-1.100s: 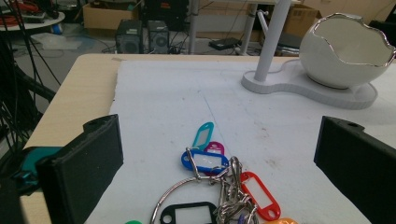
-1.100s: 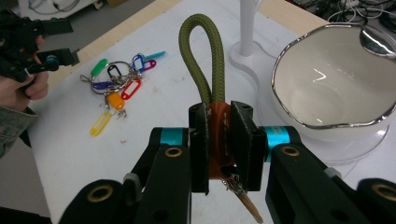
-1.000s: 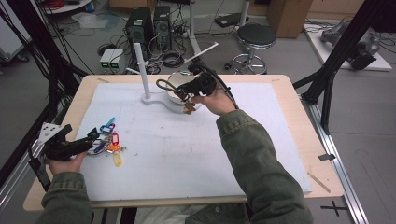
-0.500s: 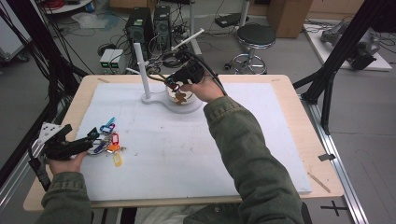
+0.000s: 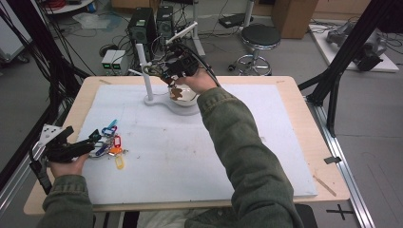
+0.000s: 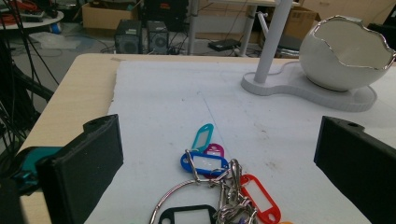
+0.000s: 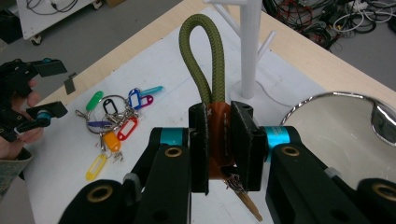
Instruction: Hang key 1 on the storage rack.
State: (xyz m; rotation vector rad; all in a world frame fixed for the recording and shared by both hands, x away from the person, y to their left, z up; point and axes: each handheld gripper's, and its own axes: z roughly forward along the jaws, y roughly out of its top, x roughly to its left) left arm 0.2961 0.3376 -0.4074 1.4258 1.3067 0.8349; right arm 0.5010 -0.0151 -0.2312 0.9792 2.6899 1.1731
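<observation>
Item: right tongs (image 7: 219, 144) clenched on brown keychain (image 7: 218, 140) — olive cord loop (image 7: 201, 60) risked missing white peg stand (image 7: 249, 51), upper centre. Left tongs (image 6: 219, 168) released over key ring (image 6: 215, 196).

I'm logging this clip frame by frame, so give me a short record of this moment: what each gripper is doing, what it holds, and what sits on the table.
right gripper: shut on a brown leather key fob, its olive cord loop pointing up
right gripper place: above the white bowl, beside the white peg stand
left gripper: open, jaws either side of the key tag bunch, not touching it
key tag bunch: lies flat on the white mat
table: light wood, mat on top
</observation>
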